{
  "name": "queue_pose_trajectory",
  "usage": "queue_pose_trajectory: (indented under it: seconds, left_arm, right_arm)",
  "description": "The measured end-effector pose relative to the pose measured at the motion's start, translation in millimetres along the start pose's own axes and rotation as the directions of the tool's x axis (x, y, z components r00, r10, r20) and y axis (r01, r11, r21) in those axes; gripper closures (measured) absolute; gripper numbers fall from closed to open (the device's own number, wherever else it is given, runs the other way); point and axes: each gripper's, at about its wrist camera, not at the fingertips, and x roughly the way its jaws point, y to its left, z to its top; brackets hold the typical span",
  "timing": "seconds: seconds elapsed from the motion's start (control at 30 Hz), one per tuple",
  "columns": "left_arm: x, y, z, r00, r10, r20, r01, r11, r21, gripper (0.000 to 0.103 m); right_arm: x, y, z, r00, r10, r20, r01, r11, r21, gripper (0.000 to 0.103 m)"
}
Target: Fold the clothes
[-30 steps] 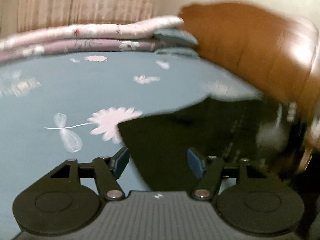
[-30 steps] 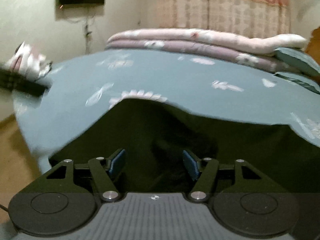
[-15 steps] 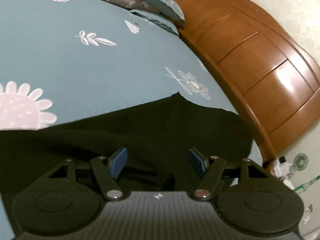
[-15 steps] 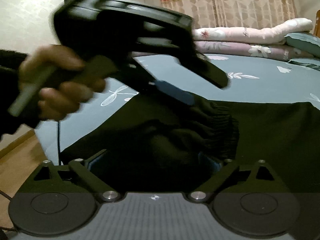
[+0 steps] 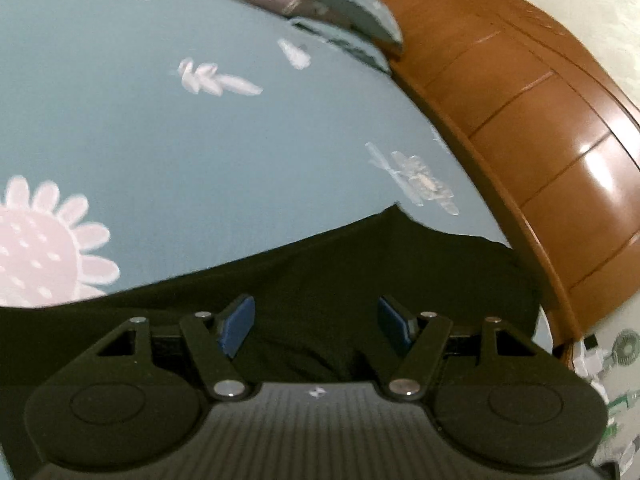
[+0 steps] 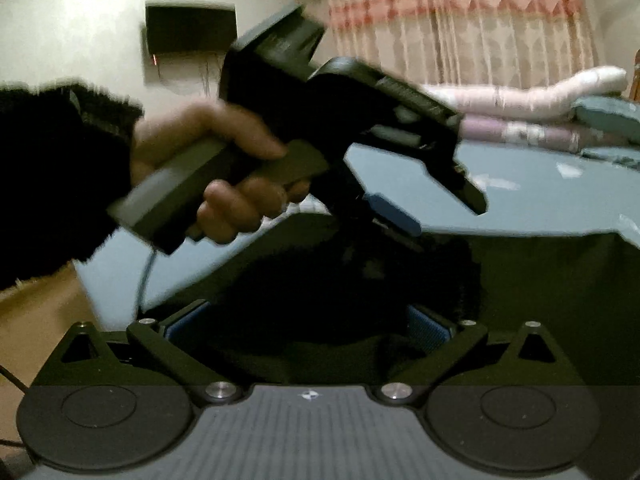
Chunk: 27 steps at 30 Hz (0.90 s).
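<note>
black garment (image 5: 360,272) — matt cloth | headboard (image 5: 560,168) — glossy wood | bedsheet (image 5: 200,152) — smooth cloth

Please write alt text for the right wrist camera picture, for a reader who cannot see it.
A hand holds the left gripper over a black garment lying on a blue flowered bed sheet. At the bottom, the right gripper has just opened wide, with the dark cloth between its blue pads. Folded bedding and a curtain are behind.

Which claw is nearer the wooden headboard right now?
Left. The left claw is over the black garment beside the headboard; the right claw is farther down the bed.
</note>
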Motion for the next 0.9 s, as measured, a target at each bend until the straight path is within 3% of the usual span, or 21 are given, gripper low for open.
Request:
queue_pose_trajectory:
  seconds: [0.07,0.2,0.53,0.73,0.9]
  left_arm:
    - [-15.3,-4.6,-2.4,1.000,-0.007,0.005,0.007,1.000,0.005,0.033]
    - [-27.3,-7.9,-9.3,1.000,-0.010,-0.009,0.010,1.000,-0.006,0.031]
    - [24.8,10.4,-6.1,0.995,0.088,-0.044,-0.089,0.996,-0.017,0.031]
    - [-13.4,-4.0,-1.4,0.998,0.062,0.020,-0.063,0.998,0.003,0.031]
    - [-33.8,-0.7,-7.1,0.998,0.052,0.019,-0.051,0.998,-0.032,0.030]
  right_arm:
    - [-7.9,3.0,3.6,0.999,-0.028,0.034,0.029,0.999,-0.020,0.000]
    - [-10.7,-1.1,6.5,0.998,-0.058,0.009,0.058,0.998,-0.009,0.000]
    - [-10.9,-20.0,9.7,0.996,-0.087,-0.030,0.089,0.993,0.075,0.000]
    - [-14.4,-27.2,11.7,0.996,-0.085,-0.010,0.086,0.988,0.130,0.000]
    - [-11.0,-34.1,11.5,0.995,-0.093,-0.027,0.096,0.983,0.156,0.000]
